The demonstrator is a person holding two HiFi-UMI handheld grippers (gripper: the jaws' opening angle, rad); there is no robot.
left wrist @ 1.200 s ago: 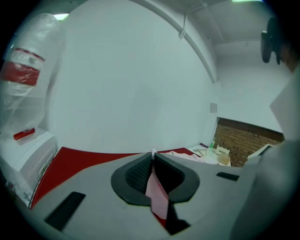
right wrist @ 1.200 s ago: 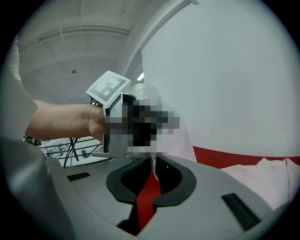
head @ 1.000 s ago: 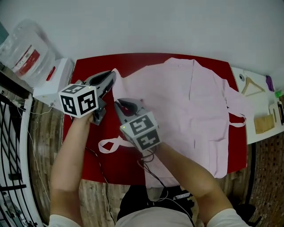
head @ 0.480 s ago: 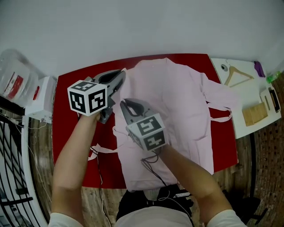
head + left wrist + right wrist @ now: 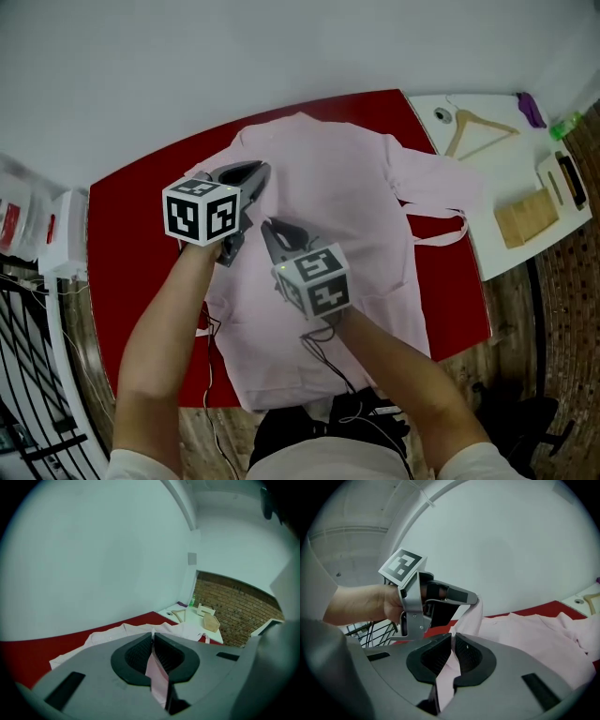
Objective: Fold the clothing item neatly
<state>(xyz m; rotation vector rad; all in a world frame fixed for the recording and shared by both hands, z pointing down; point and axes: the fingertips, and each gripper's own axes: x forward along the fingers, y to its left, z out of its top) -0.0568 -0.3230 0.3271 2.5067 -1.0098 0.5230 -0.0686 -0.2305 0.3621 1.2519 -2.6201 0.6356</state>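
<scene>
A pale pink garment lies spread on the red table, with a strap trailing at its right side. My left gripper is shut on a fold of the pink cloth, which shows pinched between its dark pads. Just below it, my right gripper is shut on the same lifted edge. In the right gripper view the left gripper hangs close ahead with cloth draped from its tip. Both grippers hover over the garment's left half.
A white side table at the right carries a wooden hanger, a brown box and small items. A white box sits off the table's left end, beside a black metal railing. Cables hang at the near edge.
Both grippers have travelled to the right with the garment's left edge, drawing it over the rest of the garment. The strap that lay on the bare red table has been pulled along.
</scene>
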